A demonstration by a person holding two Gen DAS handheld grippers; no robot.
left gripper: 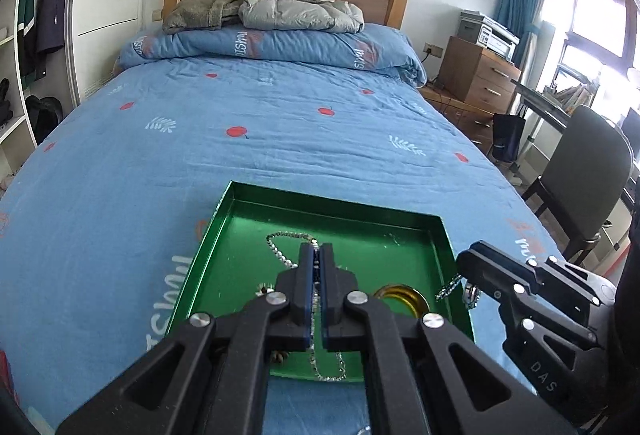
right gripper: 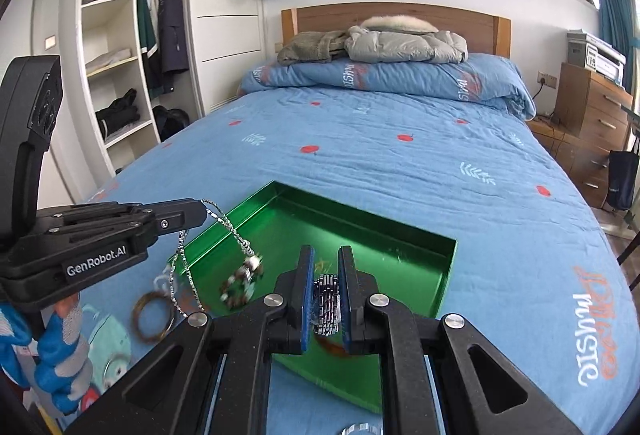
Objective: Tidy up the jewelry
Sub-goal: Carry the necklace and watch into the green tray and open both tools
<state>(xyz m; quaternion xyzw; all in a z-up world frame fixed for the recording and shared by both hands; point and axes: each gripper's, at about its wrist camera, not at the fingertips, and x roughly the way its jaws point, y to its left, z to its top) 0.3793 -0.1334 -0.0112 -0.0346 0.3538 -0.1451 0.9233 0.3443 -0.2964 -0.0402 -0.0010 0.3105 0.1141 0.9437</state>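
Note:
A green metal tray (left gripper: pixel 442 235) lies on the blue bed; it also shows in the right wrist view (right gripper: pixel 450 267). My left gripper (left gripper: pixel 316 255) is shut on a silver chain necklace (left gripper: pixel 280 253) and holds it above the tray; the chain (right gripper: pixel 236 235) dangles with a beaded pendant (right gripper: pixel 244 281). My right gripper (right gripper: pixel 326 271) is shut on a silver metal-link bracelet (right gripper: pixel 327 301) over the tray's near part. In the left wrist view the right gripper (left gripper: pixel 466 267) sits at the tray's right rim with the bracelet (left gripper: pixel 472 293) hanging. A gold bangle (left gripper: pixel 400 299) lies in the tray.
A brown ring bangle (right gripper: pixel 154 317) and a smaller ring (right gripper: pixel 114 367) lie on the bedspread left of the tray. A folded duvet (left gripper: pixel 272 47) and jackets sit at the headboard. A chair (left gripper: pixel 580 175) and drawers stand right of the bed.

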